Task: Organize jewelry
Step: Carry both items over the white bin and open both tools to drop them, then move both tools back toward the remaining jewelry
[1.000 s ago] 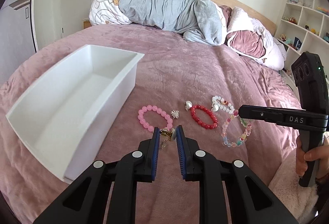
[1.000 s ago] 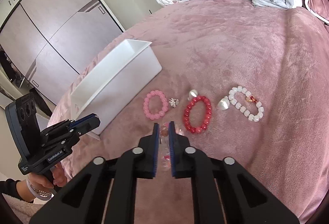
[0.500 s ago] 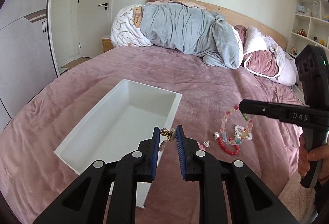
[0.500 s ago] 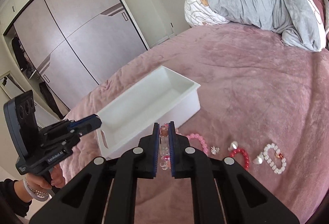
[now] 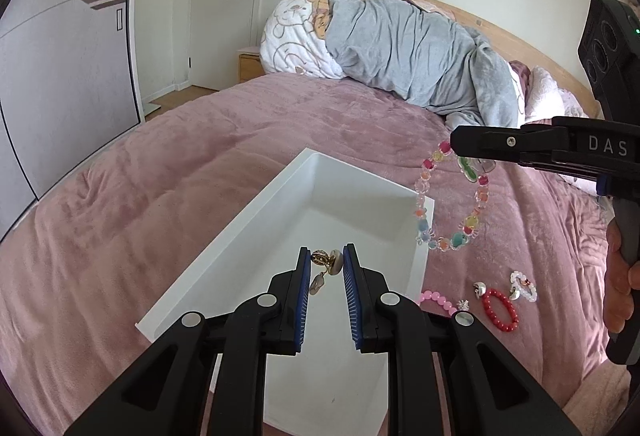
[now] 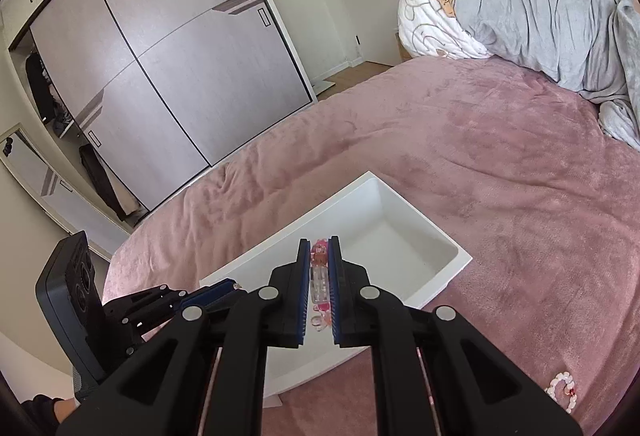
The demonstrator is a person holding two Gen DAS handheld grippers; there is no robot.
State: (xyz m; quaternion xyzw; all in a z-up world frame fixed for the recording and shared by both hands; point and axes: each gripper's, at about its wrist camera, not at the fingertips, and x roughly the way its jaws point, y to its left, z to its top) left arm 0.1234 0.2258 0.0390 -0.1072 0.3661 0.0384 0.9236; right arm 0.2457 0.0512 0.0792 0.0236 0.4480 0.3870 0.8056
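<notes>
The left hand-held gripper (image 5: 325,263), narrowly closed on a small gold drop earring (image 5: 323,268), is held directly above the long white plastic bin (image 5: 256,214), while the multicoloured beaded bracelet (image 5: 450,204) is pinched by the right hand-held gripper (image 6: 320,268) over the bin's far-right corner.

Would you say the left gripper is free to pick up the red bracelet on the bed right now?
Probably not: the left gripper is shut on an earring above the white bin, while the red bracelet lies apart, to its right.
</notes>
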